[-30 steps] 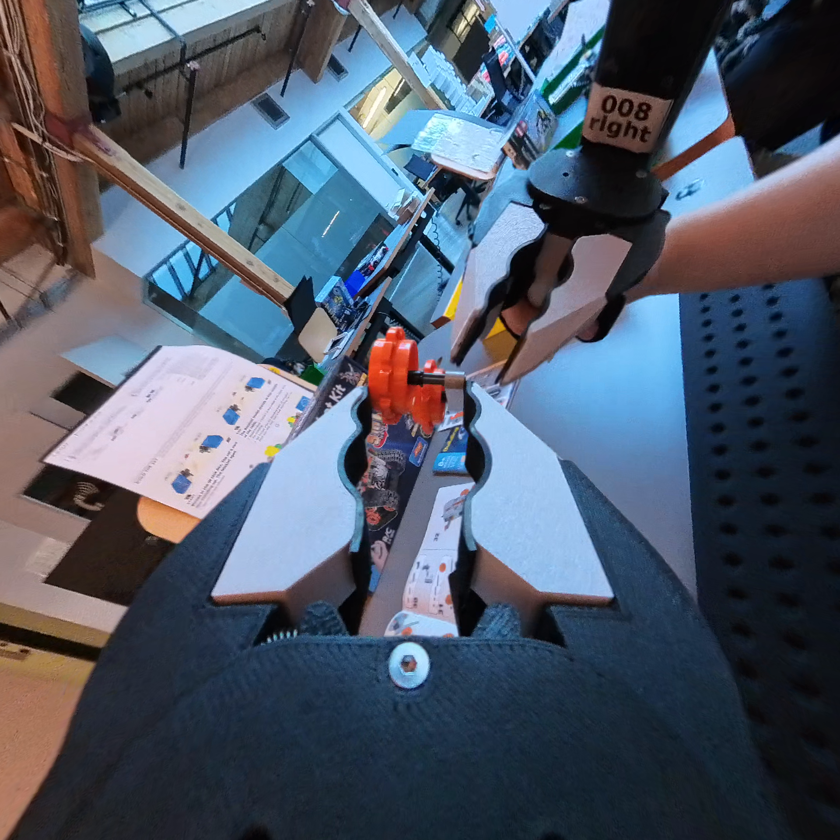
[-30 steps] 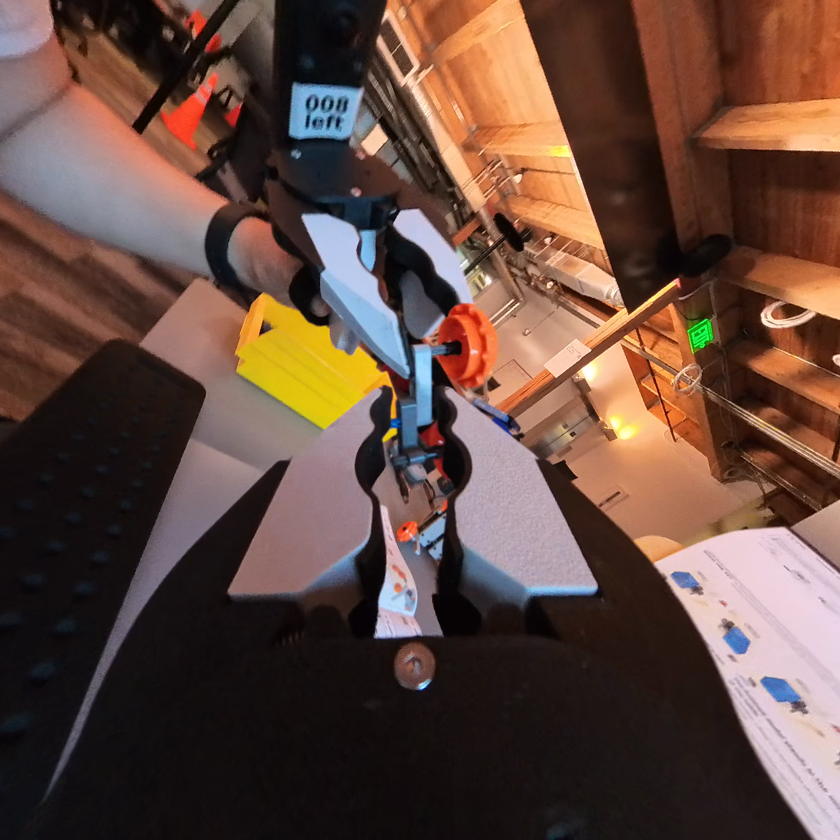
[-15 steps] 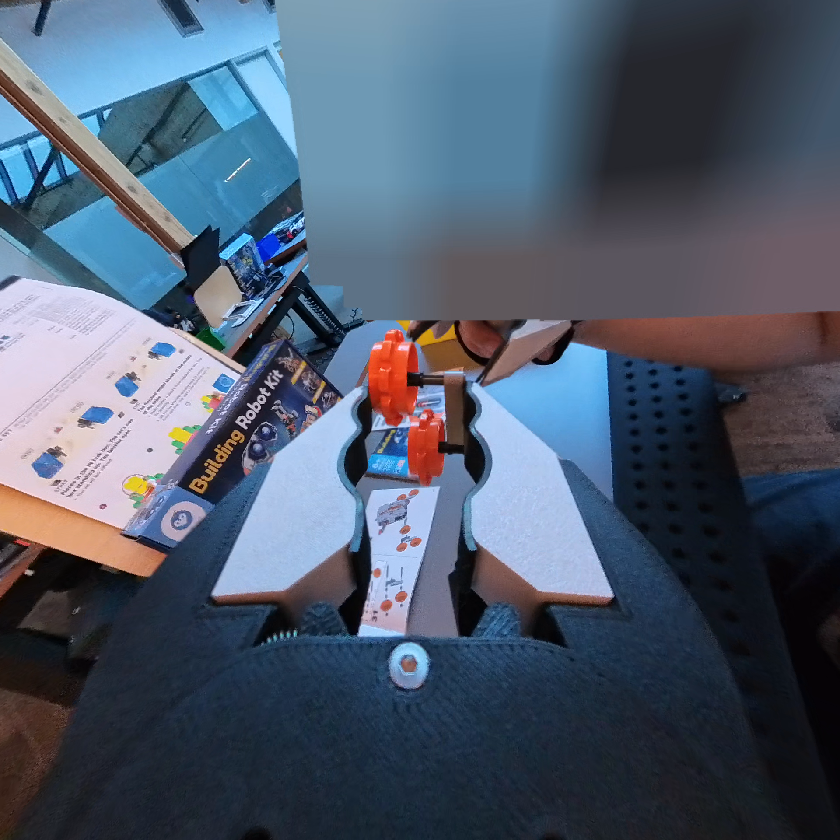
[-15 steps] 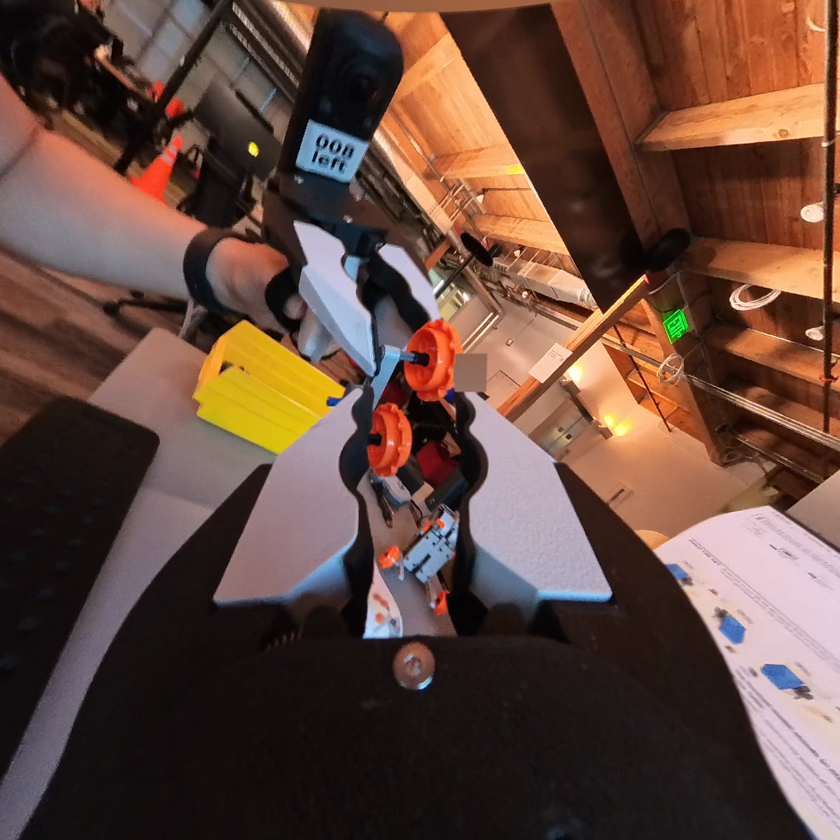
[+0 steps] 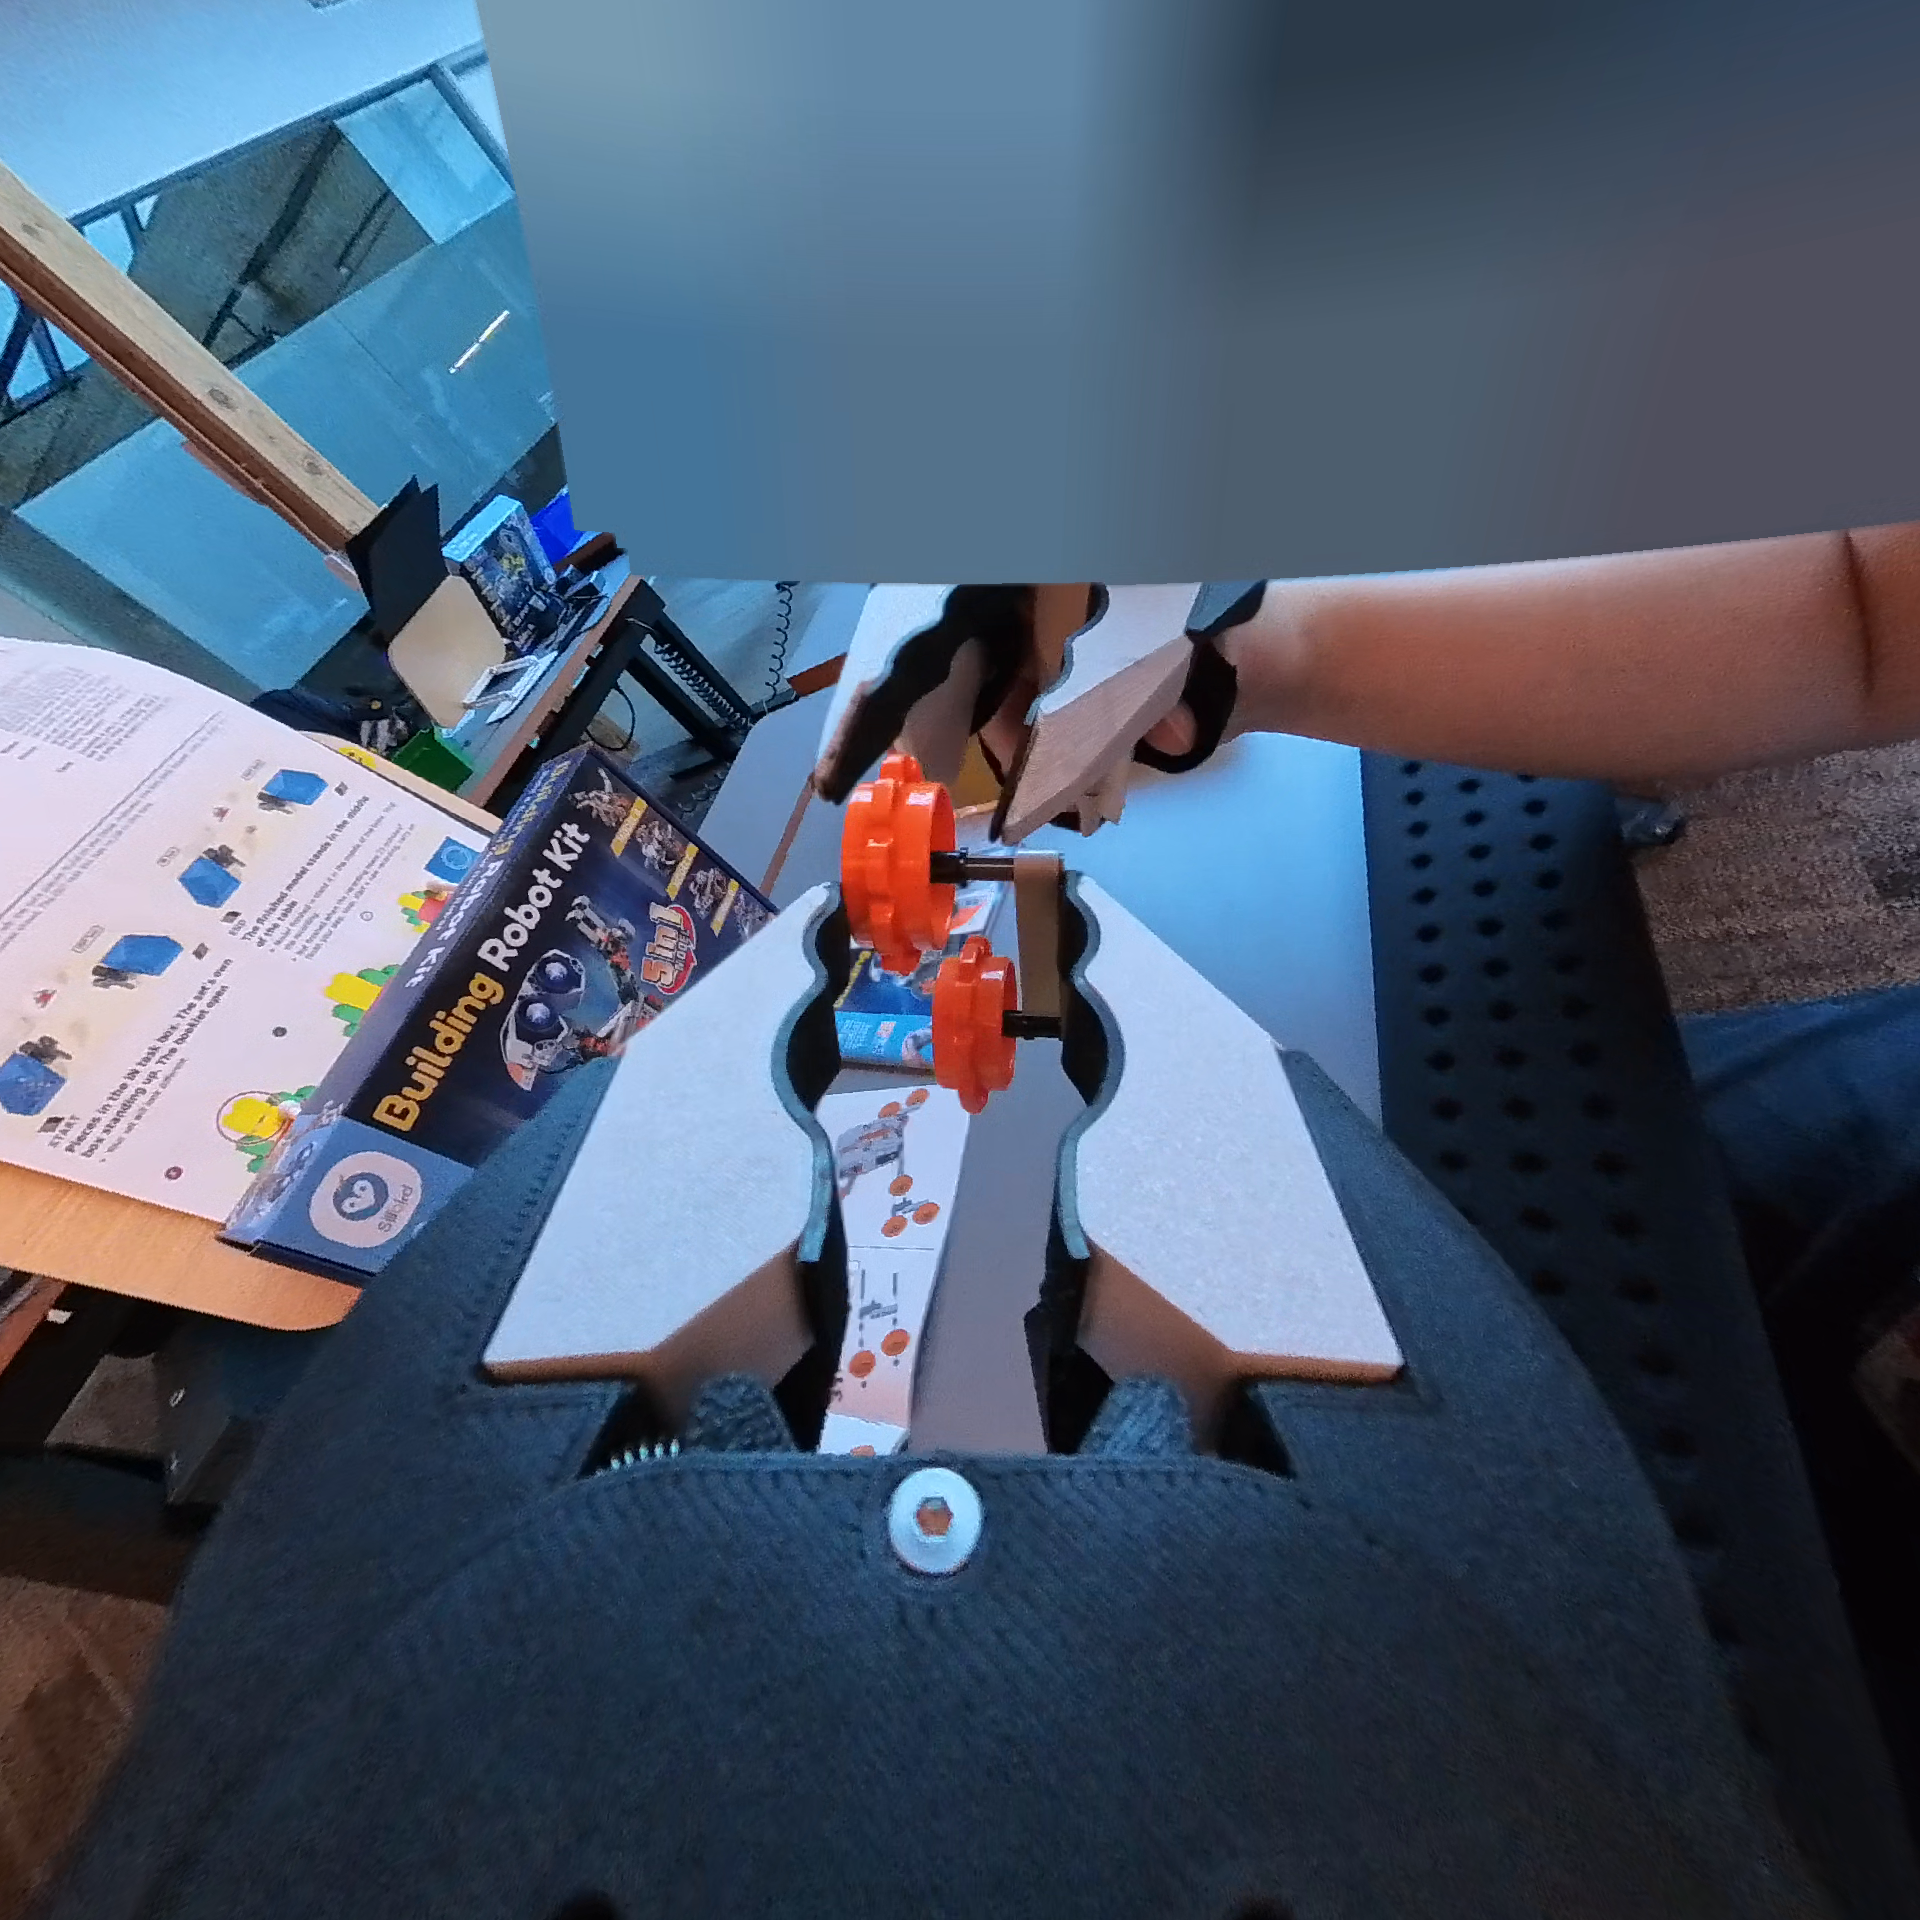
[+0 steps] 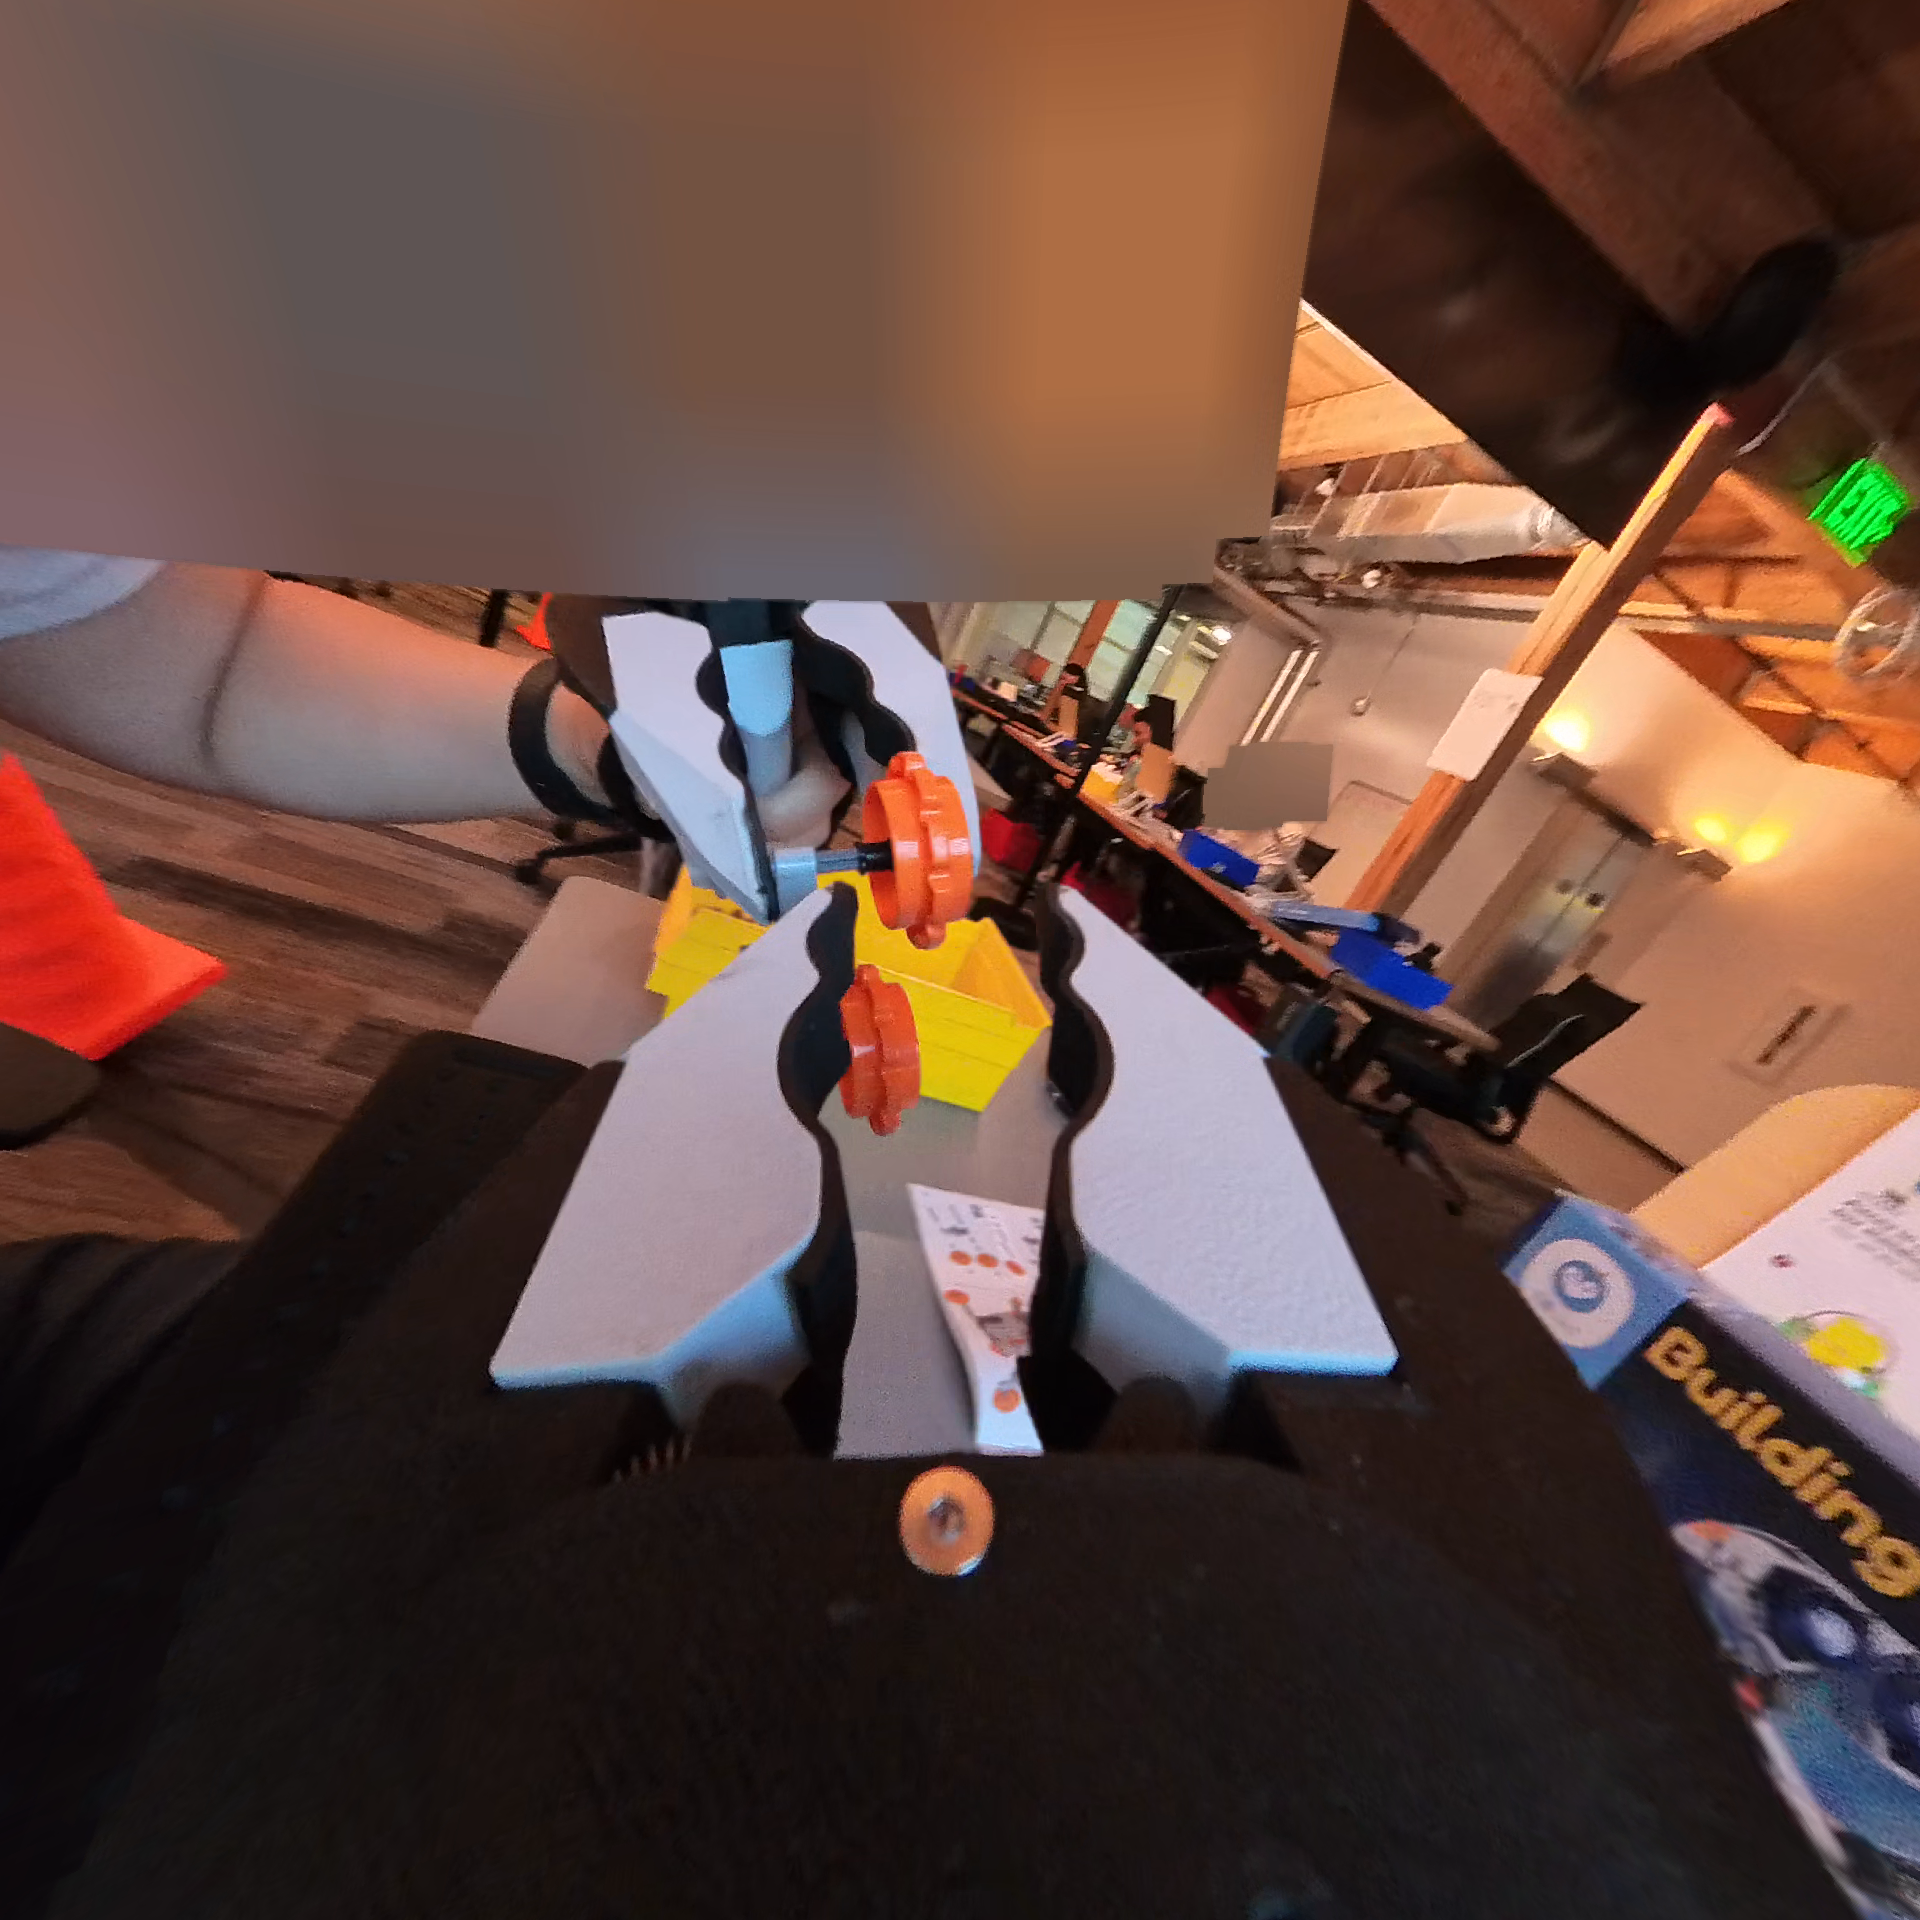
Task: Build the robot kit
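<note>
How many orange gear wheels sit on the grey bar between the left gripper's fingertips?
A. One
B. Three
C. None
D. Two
D: two show in the left wrist view, a larger orange gear and a smaller orange gear, each on a short black axle from the grey bar between the fingertips of the left gripper.

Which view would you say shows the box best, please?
The left wrist view: the box shows nearly whole there, its printed face towards the camera. The right wrist view shows only one end, cut off by the picture's right edge.
</note>
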Tool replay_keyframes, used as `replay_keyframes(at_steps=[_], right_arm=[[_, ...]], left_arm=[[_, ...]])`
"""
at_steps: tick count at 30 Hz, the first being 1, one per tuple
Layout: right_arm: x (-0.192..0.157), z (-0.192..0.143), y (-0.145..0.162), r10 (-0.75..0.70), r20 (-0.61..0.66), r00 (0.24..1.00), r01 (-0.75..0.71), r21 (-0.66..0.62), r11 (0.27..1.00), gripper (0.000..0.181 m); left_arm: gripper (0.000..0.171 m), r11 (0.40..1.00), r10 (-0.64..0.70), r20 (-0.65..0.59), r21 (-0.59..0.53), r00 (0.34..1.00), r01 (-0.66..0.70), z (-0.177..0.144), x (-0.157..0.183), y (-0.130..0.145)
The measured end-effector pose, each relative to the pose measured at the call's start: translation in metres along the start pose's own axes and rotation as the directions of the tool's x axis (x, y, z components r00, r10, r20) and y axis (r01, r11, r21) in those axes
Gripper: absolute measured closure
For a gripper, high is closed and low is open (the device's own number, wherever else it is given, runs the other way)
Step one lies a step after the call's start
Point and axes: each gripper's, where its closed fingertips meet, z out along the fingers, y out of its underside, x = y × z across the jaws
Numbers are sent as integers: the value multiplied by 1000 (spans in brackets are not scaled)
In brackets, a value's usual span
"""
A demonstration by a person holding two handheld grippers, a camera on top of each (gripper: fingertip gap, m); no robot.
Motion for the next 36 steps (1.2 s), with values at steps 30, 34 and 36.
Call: replay_keyframes(at_steps=[30, 34, 36], right_arm=[[-10, 8, -42, -403, 67, 913, 408, -100, 907, 144], [-9, 6, -52, -393, 61, 918, 396, -71, 915, 145], [-10, 6, -53, -426, 39, 904, 428, -78, 901, 145]], left_arm=[[135, 946, 323, 23, -41, 946, -321, -11, -10, -39], [135, 932, 362, 39, -44, 931, -360, -11, -12, -46], [135, 925, 379, 54, -52, 924, -376, -11, -12, -48]])
